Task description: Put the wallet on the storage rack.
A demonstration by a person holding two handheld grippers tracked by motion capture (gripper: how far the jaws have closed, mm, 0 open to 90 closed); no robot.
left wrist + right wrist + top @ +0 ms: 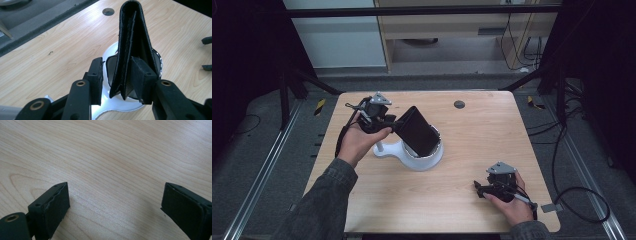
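Right claw (115, 207) released over pale wood table (492, 145); left claw (120, 77) loose around wallet (133, 47).

Black wallet (416, 131), white stand (404, 154) with silver-rimmed dark dish, light wood-grain table (472, 145), black gripper pads (56, 205).

A lab or test room set up for recording is indicated. A light wooden table (472, 150) is enclosed by a dark metal frame (422, 11) and black curtains at both edges of the frame. Cables (579, 200) are strewn over the grey carpet at the right, and floor rails (262, 170) are seen at lower left.
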